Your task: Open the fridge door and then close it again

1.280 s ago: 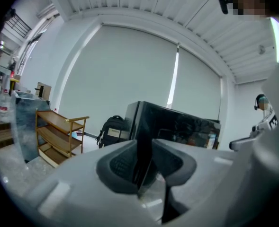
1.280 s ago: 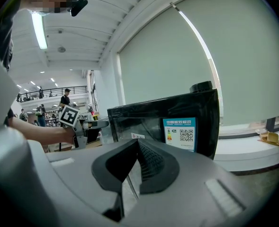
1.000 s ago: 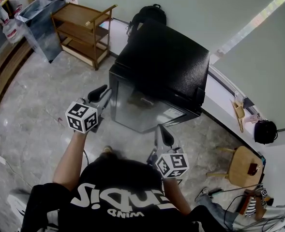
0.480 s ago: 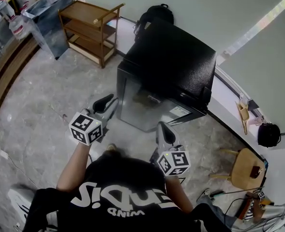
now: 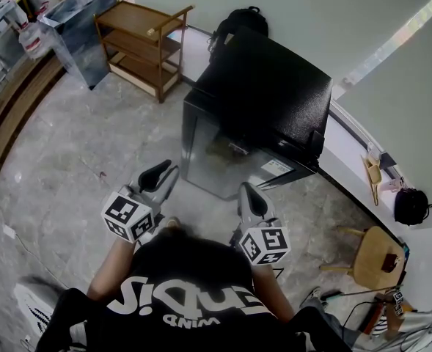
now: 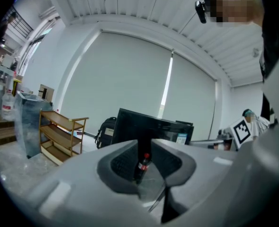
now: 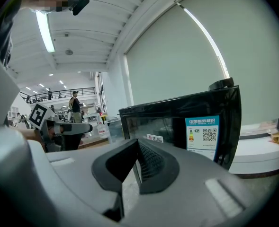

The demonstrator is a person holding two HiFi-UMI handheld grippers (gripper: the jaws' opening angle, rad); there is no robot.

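Observation:
A small black fridge (image 5: 267, 101) stands by the wall, and its glass door (image 5: 223, 160) looks closed and faces me. My left gripper (image 5: 164, 173) hangs in the air, well short of the door's left edge and touching nothing. Its jaws are closing, and nothing is between them. Through their narrow gap in the left gripper view, a cola bottle (image 6: 142, 163) shows far off by the fridge (image 6: 148, 126). My right gripper (image 5: 246, 191) points at the door's lower right with its tips together and holds nothing. The fridge (image 7: 177, 126) fills the right gripper view ahead of it.
A wooden shelf unit (image 5: 138, 39) and a glass cabinet (image 5: 76, 20) stand at the back left. A black backpack (image 5: 238, 20) leans behind the fridge. A round wooden stool (image 5: 368, 255) is at the right. Wooden steps (image 5: 10, 116) run along the left edge.
My left gripper has drawn back from the fridge's front left edge toward my body. The right gripper has hardly moved. The fridge door looks the same.

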